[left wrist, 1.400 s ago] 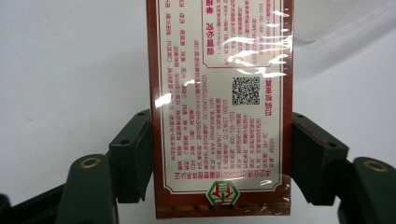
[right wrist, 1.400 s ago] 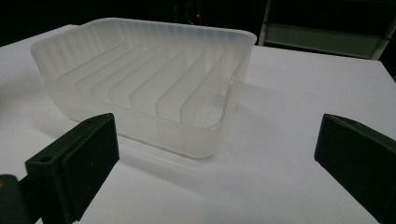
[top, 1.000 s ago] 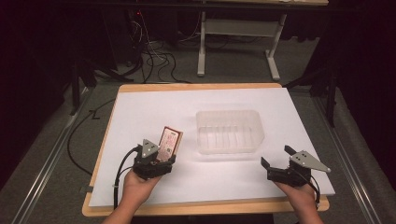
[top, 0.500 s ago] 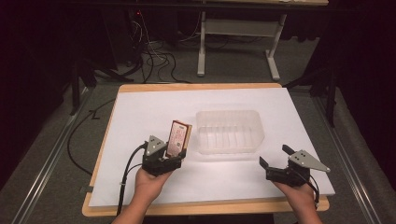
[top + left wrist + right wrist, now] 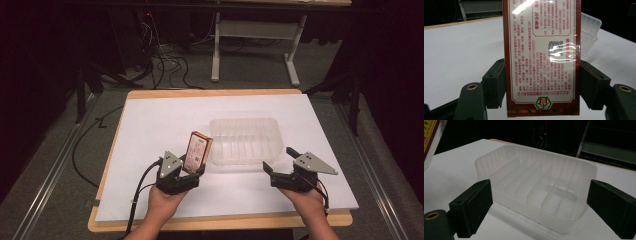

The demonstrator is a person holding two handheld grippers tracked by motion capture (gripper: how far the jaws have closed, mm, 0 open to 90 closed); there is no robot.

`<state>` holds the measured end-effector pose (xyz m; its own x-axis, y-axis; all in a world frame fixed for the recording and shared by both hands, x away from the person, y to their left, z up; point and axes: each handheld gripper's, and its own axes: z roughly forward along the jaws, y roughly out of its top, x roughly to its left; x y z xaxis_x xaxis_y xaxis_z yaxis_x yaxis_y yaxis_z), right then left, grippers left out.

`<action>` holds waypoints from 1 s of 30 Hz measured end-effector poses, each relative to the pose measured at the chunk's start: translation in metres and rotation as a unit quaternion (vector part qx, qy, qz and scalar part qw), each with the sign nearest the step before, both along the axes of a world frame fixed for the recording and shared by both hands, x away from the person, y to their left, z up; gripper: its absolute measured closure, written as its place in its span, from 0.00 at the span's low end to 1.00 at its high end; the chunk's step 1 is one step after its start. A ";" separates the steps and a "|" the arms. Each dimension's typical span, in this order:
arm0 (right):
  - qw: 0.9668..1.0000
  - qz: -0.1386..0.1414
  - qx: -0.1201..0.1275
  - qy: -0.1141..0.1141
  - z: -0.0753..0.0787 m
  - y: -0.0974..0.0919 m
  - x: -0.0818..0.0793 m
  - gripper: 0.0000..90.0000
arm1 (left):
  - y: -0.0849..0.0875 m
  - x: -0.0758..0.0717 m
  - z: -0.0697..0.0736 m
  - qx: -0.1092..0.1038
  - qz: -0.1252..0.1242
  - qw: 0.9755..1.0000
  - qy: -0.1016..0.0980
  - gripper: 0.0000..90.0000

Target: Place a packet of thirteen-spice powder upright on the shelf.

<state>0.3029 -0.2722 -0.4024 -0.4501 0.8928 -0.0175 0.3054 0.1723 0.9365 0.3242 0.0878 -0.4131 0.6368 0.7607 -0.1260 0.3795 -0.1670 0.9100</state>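
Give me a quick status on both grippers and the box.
Left gripper shut on red box, held upright. Right gripper open, jaws just closing slightly, nothing between. Clear tray ahead, unobstructed.

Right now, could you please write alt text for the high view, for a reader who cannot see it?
The left claw holds a red and white box upright over a white table, beside a clear plastic tray. The right claw stands open, near the tray's right front corner.
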 end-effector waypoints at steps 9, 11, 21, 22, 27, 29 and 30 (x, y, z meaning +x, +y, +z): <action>1.000 0.027 -0.005 0.014 -0.006 0.028 0.013 0.04 | -0.009 -0.010 -0.006 0.022 -0.023 0.999 -0.009 0.36; 0.999 0.036 -0.003 0.019 -0.007 0.030 0.011 0.04 | -0.017 -0.013 -0.009 0.023 -0.030 0.999 -0.014 0.36; 0.997 0.069 0.037 0.011 0.001 0.035 -0.003 0.05 | -0.044 -0.019 -0.017 0.031 -0.047 0.998 -0.009 0.36; 0.997 0.070 0.040 0.011 0.002 0.035 -0.003 0.05 | -0.044 -0.019 -0.017 0.031 -0.047 0.998 -0.009 0.36; 0.996 0.073 0.053 0.016 0.003 0.036 -0.004 0.05 | -0.056 -0.023 -0.021 0.044 -0.059 0.997 -0.009 0.36; 0.995 0.077 0.058 0.017 0.004 0.036 -0.006 0.05 | -0.059 -0.024 -0.022 0.047 -0.061 0.997 -0.009 0.36; 0.995 0.077 0.058 0.017 0.004 0.036 -0.006 0.05 | -0.061 -0.026 -0.023 0.048 -0.062 0.997 -0.009 0.36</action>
<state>0.2972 -0.2364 -0.3982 -0.5797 0.8088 0.0995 0.3163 0.1107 0.9422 0.2987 0.0269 -0.4357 0.7276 0.6846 -0.0441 0.3350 -0.2985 0.8937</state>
